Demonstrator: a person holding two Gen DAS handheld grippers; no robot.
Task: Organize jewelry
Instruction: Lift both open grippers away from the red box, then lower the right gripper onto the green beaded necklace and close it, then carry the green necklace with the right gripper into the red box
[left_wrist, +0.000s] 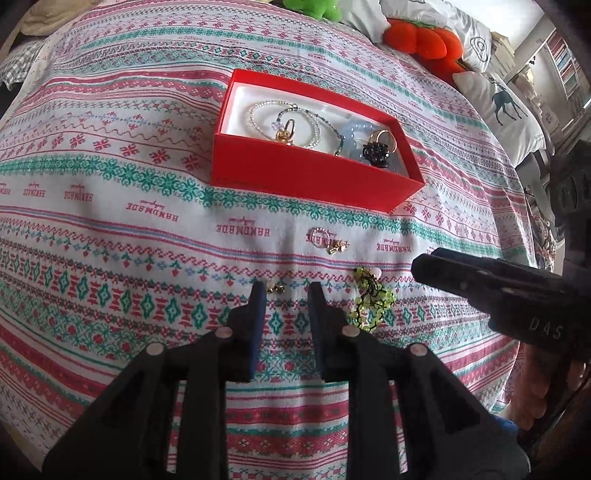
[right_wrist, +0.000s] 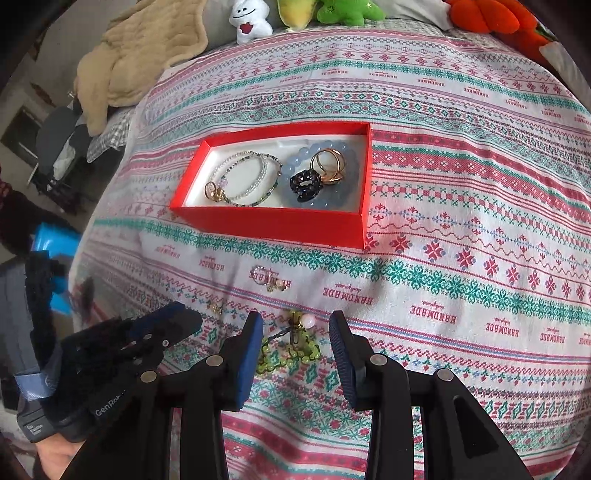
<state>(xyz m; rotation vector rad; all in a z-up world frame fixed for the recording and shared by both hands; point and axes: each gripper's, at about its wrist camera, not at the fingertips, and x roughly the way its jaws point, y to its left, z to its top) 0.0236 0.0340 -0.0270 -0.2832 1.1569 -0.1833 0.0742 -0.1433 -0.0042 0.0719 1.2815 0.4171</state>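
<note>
A bedroom in a home: a bed (right_wrist: 461, 155) spread with a red, green and white patterned cloth printed "HANDMADE" fills both views. Plush toys line its far edge, among them a white one (right_wrist: 249, 20), a green one (right_wrist: 349, 13) and an orange one (left_wrist: 424, 40). A beige blanket (right_wrist: 144, 55) lies bunched at one corner, and a pillow printed with a deer (left_wrist: 506, 107) sits at another.

Left tool (left_wrist: 287, 291) hovers, parted, over small gold earrings (left_wrist: 275, 288) (red box (left_wrist: 306, 173) beyond).
</note>
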